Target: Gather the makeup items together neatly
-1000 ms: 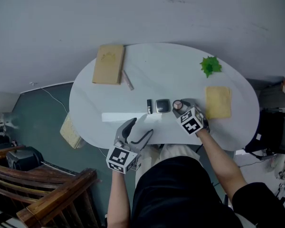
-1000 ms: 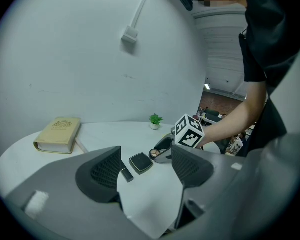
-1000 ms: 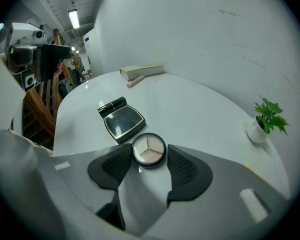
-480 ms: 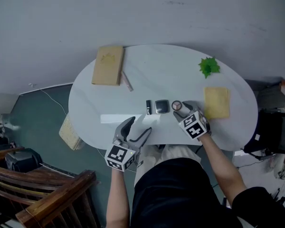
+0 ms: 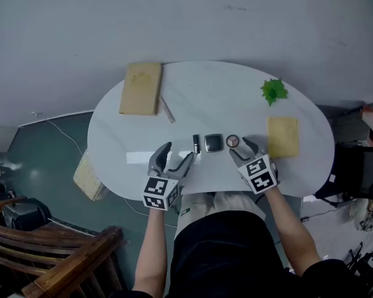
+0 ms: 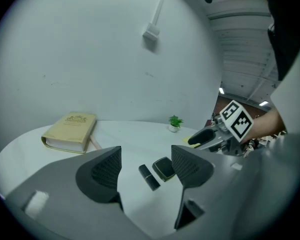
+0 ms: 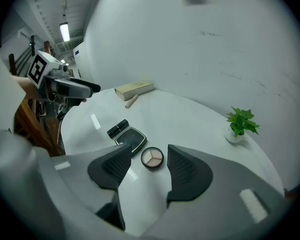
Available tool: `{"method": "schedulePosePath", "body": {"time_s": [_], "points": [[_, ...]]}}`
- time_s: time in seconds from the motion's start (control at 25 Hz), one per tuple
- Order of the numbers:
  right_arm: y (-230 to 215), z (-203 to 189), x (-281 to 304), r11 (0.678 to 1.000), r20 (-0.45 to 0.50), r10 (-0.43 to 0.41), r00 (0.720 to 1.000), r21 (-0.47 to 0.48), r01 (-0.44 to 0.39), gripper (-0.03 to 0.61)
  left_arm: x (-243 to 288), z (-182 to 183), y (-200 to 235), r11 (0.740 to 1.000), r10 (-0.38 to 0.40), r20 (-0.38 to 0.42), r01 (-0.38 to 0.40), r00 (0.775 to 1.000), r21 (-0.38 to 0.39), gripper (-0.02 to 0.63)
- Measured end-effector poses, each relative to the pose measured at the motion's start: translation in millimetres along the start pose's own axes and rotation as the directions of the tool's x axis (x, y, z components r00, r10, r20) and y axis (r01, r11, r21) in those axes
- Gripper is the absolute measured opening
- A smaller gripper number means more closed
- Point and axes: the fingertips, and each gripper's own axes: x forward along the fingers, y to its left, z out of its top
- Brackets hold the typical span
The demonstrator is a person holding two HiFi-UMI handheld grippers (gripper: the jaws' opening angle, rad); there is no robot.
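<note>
Three makeup items lie in a row near the table's front: a black lipstick tube [image 5: 196, 144] [image 6: 149, 177] [image 7: 117, 128], a square black compact [image 5: 214, 143] [image 6: 163, 168] [image 7: 132, 139] and a round open powder pan [image 5: 232, 141] [image 7: 152, 158]. A pinkish pencil [image 5: 166, 110] [image 7: 131, 101] rests far back beside the tan book [image 5: 140, 87]. My left gripper [image 5: 171, 162] [image 6: 146, 169] hovers open, left of the lipstick, empty. My right gripper [image 5: 249, 150] [image 7: 146, 165] is open just right of the round pan, above the table, holding nothing.
The white oval table [image 5: 193, 98] also carries a tan book [image 6: 71, 131] at the back left, a small green plant [image 5: 273, 90] [image 7: 240, 124] at the back right and a yellow cloth [image 5: 283, 136]. A wooden chair [image 5: 56, 256] stands on the floor at lower left.
My left gripper has moved up over the table toward the lipstick. My right gripper has drawn back from the round pan and lifted, leaving the pan on the table.
</note>
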Motion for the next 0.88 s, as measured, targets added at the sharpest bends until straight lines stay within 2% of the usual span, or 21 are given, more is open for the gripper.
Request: {"method": "schedulePosePath", "body": {"time_s": [0.2,0.52,0.68,0.88], "points": [[2,18,-11,0.998,0.018,-0.044,0.999,0.038,0.044,0.222,18,3,34,0.997,0.071,-0.023,-0.071,0.997,-0.02,0.302],[13,30,-26,0.99,0.02,-0.106,0.994,0.09,0.104,0.222,50,-6,66,0.996,0.074,-0.089,-0.078,0.993,-0.046,0.273],[17,26,-32,0.983,0.012,-0.144,0.99,0.12,0.141,0.222,65,-10,79,0.993,0.093,-0.103,-0.1,0.99,-0.069,0.259],[23,24,-36,0.972,0.008,-0.175,0.985,0.158,0.171,0.222,82,-29,98,0.985,0.133,-0.168,-0.149,0.977,-0.083,0.235]]}}
